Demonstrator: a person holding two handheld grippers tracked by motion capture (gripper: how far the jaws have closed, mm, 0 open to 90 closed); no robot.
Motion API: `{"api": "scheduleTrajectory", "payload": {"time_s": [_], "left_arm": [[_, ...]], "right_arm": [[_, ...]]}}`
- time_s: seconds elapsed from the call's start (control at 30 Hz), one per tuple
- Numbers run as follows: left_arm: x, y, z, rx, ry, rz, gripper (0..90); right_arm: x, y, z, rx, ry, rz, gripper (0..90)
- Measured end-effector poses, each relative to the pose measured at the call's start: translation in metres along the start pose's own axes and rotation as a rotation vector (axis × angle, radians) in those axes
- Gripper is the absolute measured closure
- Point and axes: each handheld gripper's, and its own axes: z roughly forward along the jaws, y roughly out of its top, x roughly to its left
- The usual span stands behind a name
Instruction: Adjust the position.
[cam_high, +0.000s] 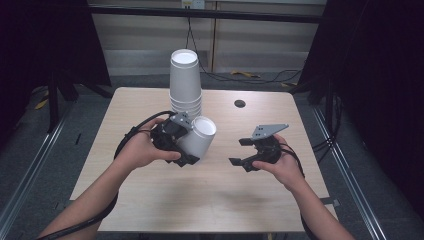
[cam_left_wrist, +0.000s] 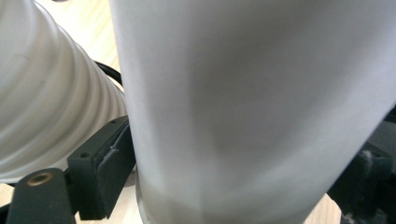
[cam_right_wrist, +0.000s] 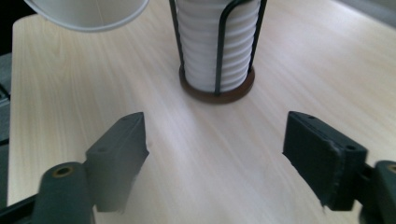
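Note:
A white paper cup (cam_high: 201, 136) hangs tilted above the table, its mouth facing up and to the right, with my left gripper (cam_high: 186, 143) shut on its body. In the left gripper view the cup (cam_left_wrist: 252, 107) sits between the black pads (cam_left_wrist: 109, 170). Just behind it a tall stack of white cups (cam_high: 185, 82) stands in a wire holder with a dark round base (cam_right_wrist: 217, 93). My right gripper (cam_high: 241, 151) hovers to the right of the held cup, open, with nothing between its jaws (cam_right_wrist: 217, 154). The held cup's rim (cam_right_wrist: 88, 11) appears at the upper left of the right gripper view.
The light wooden table (cam_high: 150, 200) has a small dark round hole (cam_high: 240, 103) near its far edge. Cables lie on the floor behind the table. Dark frames and rails stand along both sides.

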Motion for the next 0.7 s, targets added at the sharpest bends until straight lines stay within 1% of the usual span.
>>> {"api": "scheduleTrajectory", "payload": {"time_s": [0.03,0.1,0.13,0.17,0.2,0.37,0.47,0.53,0.63,0.67,0.7], "left_arm": [[0.000,0.000,0.001,0.009,-0.001,0.003,13.3],[0.000,-0.001,0.003,0.016,0.000,0.008,13.3],[0.000,-0.002,0.003,0.014,0.000,0.007,13.3],[0.000,-0.003,0.004,0.010,-0.003,-0.005,13.3],[0.001,-0.003,0.005,0.019,-0.004,0.005,13.3],[0.000,-0.004,0.009,0.037,-0.005,0.002,13.3],[0.000,-0.004,0.012,0.053,-0.008,0.012,13.2],[-0.001,-0.004,0.014,0.058,-0.007,0.011,13.2],[-0.001,-0.003,0.018,0.081,-0.006,0.027,13.2],[-0.001,-0.003,0.019,0.080,-0.009,0.022,13.2],[-0.001,-0.003,0.020,0.085,-0.010,0.028,13.2]], "right_arm": [[0.000,0.000,0.000,0.017,0.007,0.000,24.1],[0.001,0.000,0.000,0.033,0.010,-0.009,24.4],[0.001,0.000,0.000,0.037,0.005,-0.014,24.1],[0.001,0.000,0.000,0.041,0.003,-0.017,23.4],[0.001,0.000,0.000,0.046,0.000,-0.017,22.8],[0.001,0.001,-0.001,0.059,-0.009,-0.023,21.9],[0.001,0.000,-0.002,0.067,0.005,-0.025,22.7],[0.001,0.000,-0.002,0.075,0.011,-0.032,22.7],[0.001,0.000,-0.002,0.083,0.014,-0.030,22.7],[0.001,0.000,-0.003,0.087,0.021,-0.031,22.7],[0.001,0.000,-0.003,0.091,0.023,-0.031,22.7]]}}
